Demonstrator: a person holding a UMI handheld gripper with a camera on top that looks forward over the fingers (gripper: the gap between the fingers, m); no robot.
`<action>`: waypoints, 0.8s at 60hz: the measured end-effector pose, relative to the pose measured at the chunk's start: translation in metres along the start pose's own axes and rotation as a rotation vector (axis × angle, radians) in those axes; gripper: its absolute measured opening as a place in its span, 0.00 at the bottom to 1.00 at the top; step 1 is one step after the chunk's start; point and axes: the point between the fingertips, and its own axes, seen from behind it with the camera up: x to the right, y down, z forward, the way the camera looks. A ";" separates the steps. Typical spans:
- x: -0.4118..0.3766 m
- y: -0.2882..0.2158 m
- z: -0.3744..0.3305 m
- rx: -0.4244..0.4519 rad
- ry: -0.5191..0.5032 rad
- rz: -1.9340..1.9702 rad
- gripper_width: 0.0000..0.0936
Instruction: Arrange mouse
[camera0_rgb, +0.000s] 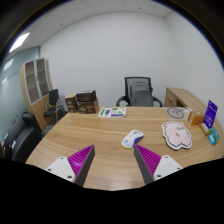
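The gripper (114, 160) hangs over a wooden table (90, 140), its fingers spread wide with nothing between them; the purple pads (80, 159) face each other across bare tabletop. The mouse (132, 139), pale grey, lies on the table just ahead of the fingers at about 1 o'clock, clear of both. Further out at 2 o'clock sits a light patterned mouse mat (177, 134), near the mouse but apart from it. Beyond the table at 12 o'clock stands a black office chair (141, 93)
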 end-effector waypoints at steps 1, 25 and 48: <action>0.002 0.001 0.009 0.000 0.002 -0.001 0.88; 0.066 0.041 0.167 -0.114 0.008 0.023 0.88; 0.081 0.022 0.231 -0.129 0.035 0.036 0.88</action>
